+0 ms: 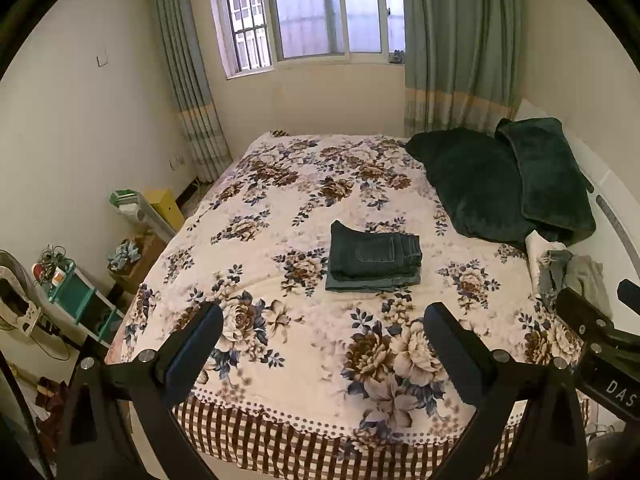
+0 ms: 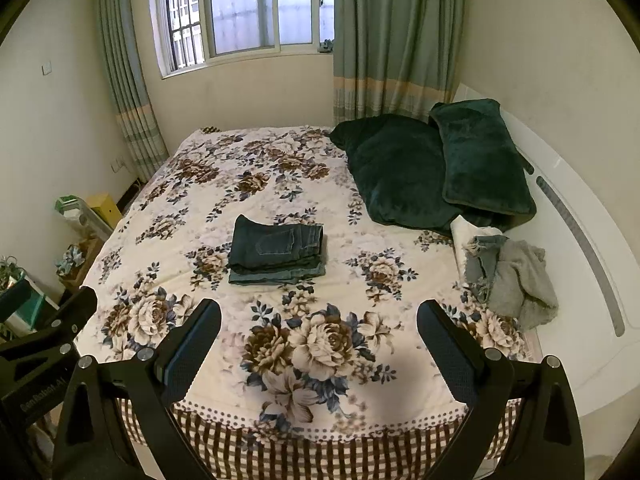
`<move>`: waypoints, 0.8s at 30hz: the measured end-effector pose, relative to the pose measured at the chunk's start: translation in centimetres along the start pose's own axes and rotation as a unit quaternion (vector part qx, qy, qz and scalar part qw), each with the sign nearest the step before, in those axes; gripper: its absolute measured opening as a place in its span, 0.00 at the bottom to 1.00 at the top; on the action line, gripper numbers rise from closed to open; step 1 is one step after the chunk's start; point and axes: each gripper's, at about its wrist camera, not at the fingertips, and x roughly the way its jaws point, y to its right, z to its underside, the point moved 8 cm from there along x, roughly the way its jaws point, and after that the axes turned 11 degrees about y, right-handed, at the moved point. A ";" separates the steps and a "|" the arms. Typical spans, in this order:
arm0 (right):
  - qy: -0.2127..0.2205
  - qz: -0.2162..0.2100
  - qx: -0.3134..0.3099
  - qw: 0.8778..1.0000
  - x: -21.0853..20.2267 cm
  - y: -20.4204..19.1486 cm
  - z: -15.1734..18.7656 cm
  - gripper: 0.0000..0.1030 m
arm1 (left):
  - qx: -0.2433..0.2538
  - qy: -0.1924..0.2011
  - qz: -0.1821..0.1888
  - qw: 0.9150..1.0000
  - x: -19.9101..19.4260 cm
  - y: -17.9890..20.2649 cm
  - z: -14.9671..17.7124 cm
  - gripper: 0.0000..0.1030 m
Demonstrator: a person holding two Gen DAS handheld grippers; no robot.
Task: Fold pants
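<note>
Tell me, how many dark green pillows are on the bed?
2. One big dark green pillow lies at the bed's far right side, and a second pillow leans on it, against the white headboard. More could hide underneath.

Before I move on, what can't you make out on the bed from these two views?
- Folded jeans: underside and inner layers hidden by the top fold, both views.
- Grey pile: crumpled; number and kind of garments unclear. In the left view the right gripper covers part of it.
- Near bed edge: partly blocked by the open fingers.
- Pillows: hide the bedcover beneath.
</note>
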 end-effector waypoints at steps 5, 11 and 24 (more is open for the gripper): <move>0.000 0.000 0.000 1.000 -0.3 -0.2 0.0 0.97 | -0.001 -0.001 0.001 1.000 0.0 0.0 0.1 1.00; 0.004 0.002 0.001 1.000 0.2 0.1 -0.3 0.97 | 0.001 0.000 0.001 1.000 0.0 -0.1 0.0 1.00; 0.002 0.003 0.002 1.000 0.1 0.2 -0.1 0.98 | -0.002 0.003 -0.007 1.000 -0.5 0.0 0.4 1.00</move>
